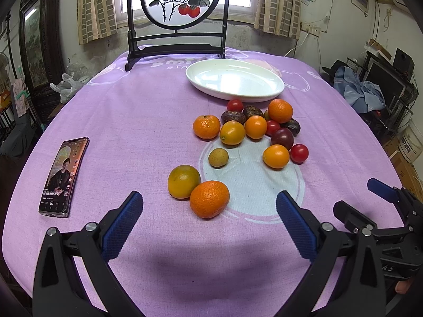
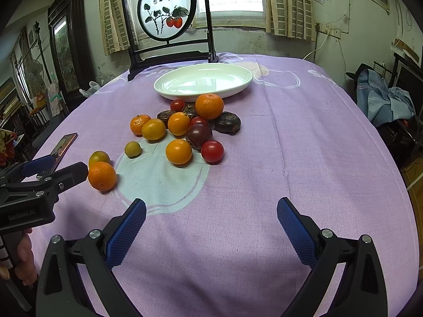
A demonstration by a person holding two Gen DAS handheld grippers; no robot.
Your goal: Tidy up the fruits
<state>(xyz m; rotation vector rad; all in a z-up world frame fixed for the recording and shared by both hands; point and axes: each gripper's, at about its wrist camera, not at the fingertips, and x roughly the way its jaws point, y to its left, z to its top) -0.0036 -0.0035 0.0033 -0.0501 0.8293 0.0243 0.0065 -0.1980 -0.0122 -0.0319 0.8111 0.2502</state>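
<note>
Several fruits lie on a purple tablecloth (image 1: 132,111) in front of an empty white oval plate (image 1: 235,79): mandarins, kumquats, cherry tomatoes, dark chestnuts, a plum. Nearest me are an orange mandarin (image 1: 209,199) and a greenish mandarin (image 1: 184,181), with a small longan (image 1: 218,158) behind. My left gripper (image 1: 210,206) is open, with the near mandarin just ahead between its fingers. My right gripper (image 2: 211,214) is open and empty over bare cloth, right of the pile; the plate (image 2: 203,80) and a cherry tomato (image 2: 212,151) lie ahead.
A phone (image 1: 63,175) with its screen lit lies at the left of the table. A black-framed round painted screen (image 1: 179,13) stands at the table's far edge behind the plate. Furniture and clutter surround the table.
</note>
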